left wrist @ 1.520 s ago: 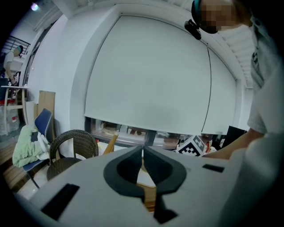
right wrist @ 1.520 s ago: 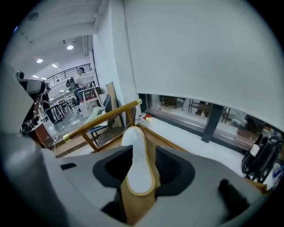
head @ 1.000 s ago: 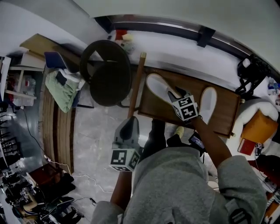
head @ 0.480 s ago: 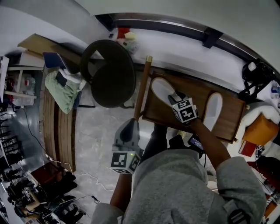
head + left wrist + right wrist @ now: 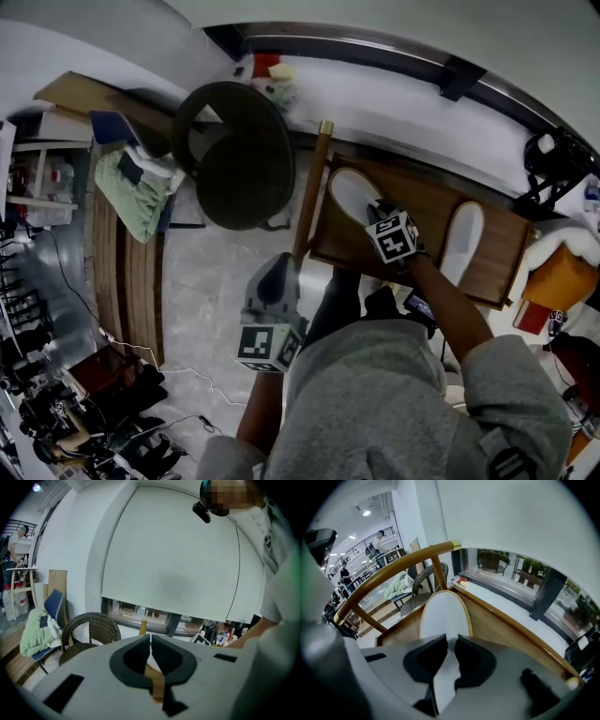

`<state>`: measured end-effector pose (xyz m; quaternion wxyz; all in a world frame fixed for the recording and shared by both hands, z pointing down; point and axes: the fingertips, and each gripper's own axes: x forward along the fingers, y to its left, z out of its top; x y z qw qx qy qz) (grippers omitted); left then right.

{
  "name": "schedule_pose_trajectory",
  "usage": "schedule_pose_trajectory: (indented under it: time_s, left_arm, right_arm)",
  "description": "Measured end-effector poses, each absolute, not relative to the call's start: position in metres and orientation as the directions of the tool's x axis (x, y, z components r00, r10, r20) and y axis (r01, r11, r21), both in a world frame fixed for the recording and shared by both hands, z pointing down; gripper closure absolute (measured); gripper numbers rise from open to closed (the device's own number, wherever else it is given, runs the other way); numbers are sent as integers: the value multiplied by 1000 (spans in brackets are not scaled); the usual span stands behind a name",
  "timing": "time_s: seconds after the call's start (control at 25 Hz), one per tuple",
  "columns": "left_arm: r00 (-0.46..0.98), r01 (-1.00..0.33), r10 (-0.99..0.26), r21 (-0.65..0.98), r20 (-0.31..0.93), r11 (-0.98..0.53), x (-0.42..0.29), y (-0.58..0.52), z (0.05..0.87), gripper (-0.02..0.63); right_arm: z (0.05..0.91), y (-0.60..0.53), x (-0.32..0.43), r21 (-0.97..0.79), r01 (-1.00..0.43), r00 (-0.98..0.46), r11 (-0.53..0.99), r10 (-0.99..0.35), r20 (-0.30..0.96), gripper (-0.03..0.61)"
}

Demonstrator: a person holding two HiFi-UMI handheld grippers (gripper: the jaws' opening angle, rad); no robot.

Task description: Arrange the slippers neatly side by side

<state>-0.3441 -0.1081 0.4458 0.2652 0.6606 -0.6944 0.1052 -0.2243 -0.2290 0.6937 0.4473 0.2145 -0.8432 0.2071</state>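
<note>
On the wooden bench [image 5: 424, 202] lie 2 white slippers, well apart, with bare wood between them. The slipper [image 5: 349, 187] at the bench's left end lies slanted, its rounded end toward the far left corner, and the second slipper [image 5: 462, 242] lies near the right end, set at a different angle, so the 2 are not parallel. The right gripper [image 5: 377, 211] reaches down onto the near end of the slipper at the left end. In the right gripper view its jaws are closing on that slipper [image 5: 445, 613], and white slipper material fills the narrow gap between the black pads [image 5: 474, 660], which pinch it. The rest of the sole stretches away over the bench [image 5: 501, 625] toward the curved wooden rail [image 5: 393, 569] that runs along the bench's left edge. In the head view that rail [image 5: 309, 192] shows as a straight bar ending in a pale tip at the far left corner. The left gripper [image 5: 278, 270] hangs over the stone floor [image 5: 202, 281] just off the bench's left edge, near the rail, and touches neither slipper. In the left gripper view its jaws [image 5: 150, 644] stand pressed almost together with only a thin slit between the tips and nothing gripped there. A dark wicker chair [image 5: 239, 155] stands on the floor beyond the bench's left edge, also seen in the left gripper view [image 5: 89, 630].
</note>
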Motion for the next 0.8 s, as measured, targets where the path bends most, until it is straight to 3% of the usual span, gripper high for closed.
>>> schedule_pose_trajectory:
  time_s: [0.4, 0.8]
  left_arm:
    - [29, -975, -870, 204, 493, 83, -340, -112, 441, 591]
    - [120, -976, -870, 218, 479, -15, -290, -121, 435, 591]
  right_arm:
    - [671, -231, -223, -178, -593, -547, 785, -231, 804, 537]
    - [614, -240, -193, -264, -673, -616, 691, -326, 717, 537]
